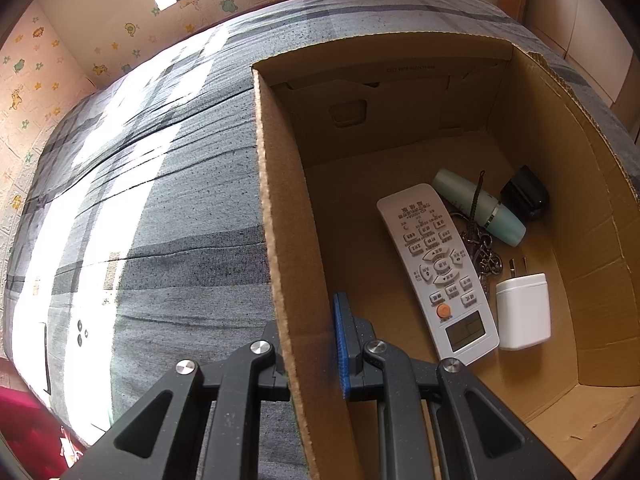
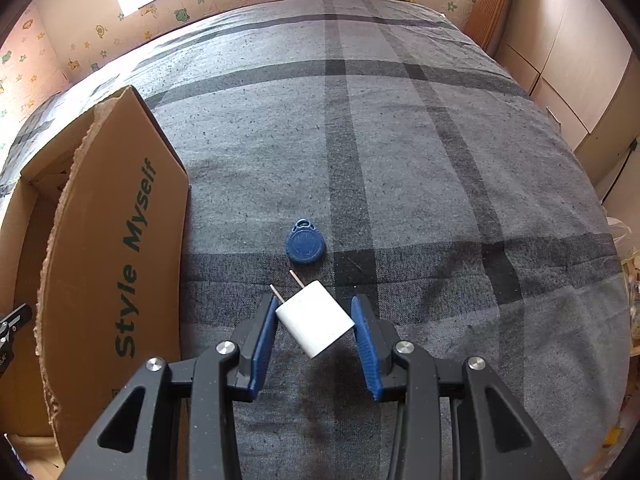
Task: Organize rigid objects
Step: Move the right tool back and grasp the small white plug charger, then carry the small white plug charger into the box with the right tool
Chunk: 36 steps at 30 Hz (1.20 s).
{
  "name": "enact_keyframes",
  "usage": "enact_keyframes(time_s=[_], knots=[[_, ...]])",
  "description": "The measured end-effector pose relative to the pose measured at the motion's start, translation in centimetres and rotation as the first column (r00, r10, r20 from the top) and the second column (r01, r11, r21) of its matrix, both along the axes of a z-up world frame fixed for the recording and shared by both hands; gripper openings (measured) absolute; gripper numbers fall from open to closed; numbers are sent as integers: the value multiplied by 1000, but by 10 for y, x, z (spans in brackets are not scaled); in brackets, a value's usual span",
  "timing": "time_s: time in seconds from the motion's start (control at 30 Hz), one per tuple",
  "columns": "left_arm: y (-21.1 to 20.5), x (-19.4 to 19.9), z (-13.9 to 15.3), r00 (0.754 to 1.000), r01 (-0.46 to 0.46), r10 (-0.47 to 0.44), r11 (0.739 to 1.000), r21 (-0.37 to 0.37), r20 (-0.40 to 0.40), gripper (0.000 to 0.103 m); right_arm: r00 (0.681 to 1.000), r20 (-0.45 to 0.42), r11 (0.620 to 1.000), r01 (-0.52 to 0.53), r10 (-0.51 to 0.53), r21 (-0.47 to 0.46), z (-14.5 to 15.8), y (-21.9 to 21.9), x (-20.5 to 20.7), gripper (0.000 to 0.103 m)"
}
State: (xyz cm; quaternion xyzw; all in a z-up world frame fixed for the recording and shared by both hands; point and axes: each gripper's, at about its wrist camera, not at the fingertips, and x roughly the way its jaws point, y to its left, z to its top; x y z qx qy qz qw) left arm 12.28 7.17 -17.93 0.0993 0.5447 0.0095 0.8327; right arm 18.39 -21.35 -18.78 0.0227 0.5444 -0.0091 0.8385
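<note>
A cardboard box [image 1: 280, 208] stands on the grey plaid bed. Inside lie a white remote [image 1: 438, 268], a white plug adapter [image 1: 524, 312], a mint-green tube [image 1: 478, 206], a black object [image 1: 524, 194] and a key chain [image 1: 486, 252]. My left gripper [image 1: 308, 344] straddles the box's left wall, one finger inside and one outside, shut on the wall. My right gripper [image 2: 314, 316] is around a white charger plug [image 2: 314, 318], its blue pads touching both sides, the prongs pointing forward-left. A blue key fob [image 2: 305, 242] lies on the bed just beyond it.
The box also shows in the right wrist view [image 2: 112, 264], at the left, printed "Style Myself". The plaid bedspread [image 2: 420, 160] stretches ahead and right. A padded wall with cartoon stickers [image 2: 180, 12] borders the far side; wooden cabinets [image 2: 568, 60] stand right.
</note>
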Motion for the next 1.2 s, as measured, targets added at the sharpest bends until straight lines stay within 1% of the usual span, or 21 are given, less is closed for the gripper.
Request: enact_keyframes(time_s=[0.47,0.7,0.97,1.2], knots=[[-1,2,0,1000,0,0,1000,4,-4,16,999,26,999,24,-24,-24,57,8,-14,41],[0,2,0,1000,-2,2,1000,-2,-4,16,998,60,999,9,-6,-49,86,18,-18,41],[4,-1,1,1000,-6,6,1000,-14,-1,16,991,117,997,-64,68,-41,119,44,-24,41],[6,-1,1,1000,-10,10,1000,-21,-1,16,976,151,987,-154,159,-42,135,81,-27,41]])
